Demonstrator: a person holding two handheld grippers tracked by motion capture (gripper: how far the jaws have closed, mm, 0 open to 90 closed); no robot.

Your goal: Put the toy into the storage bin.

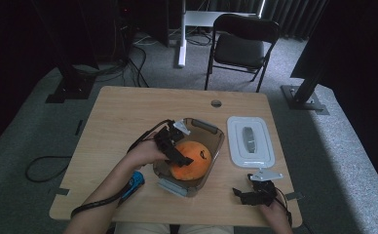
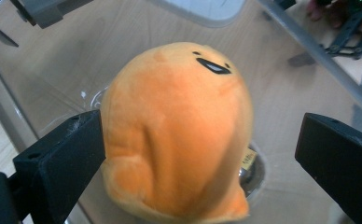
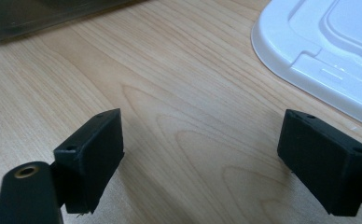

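The left gripper (image 1: 177, 146) hung over the clear plastic container (image 1: 215, 146) with its jaws spread wide around the orange plush toy (image 1: 192, 161). In the left gripper view the left jaw lay against the side of the plush toy (image 2: 177, 135), or just beside it; the right jaw stood well apart from it, so the pads did not clamp it. The toy sat upright on the container's clear bottom (image 2: 76, 56), its small black eyes and mouth turned away from the gripper and upward. The person's left hand (image 1: 145, 153) held the gripper from the container's left side, a cable trailing back along the forearm.

A blue object (image 1: 134, 183) lay on the wooden table (image 1: 123, 117) just beside that forearm, near the container's front left corner.

The right gripper (image 1: 255, 191) rested low near the table's front right edge, its jaws wide apart with nothing but bare wood (image 3: 193, 116) between them. The white lid (image 1: 250, 141) lay flat on the table just beyond it, to the right of the container and apart from it; its rounded corner (image 3: 309, 51) showed in the right gripper view.
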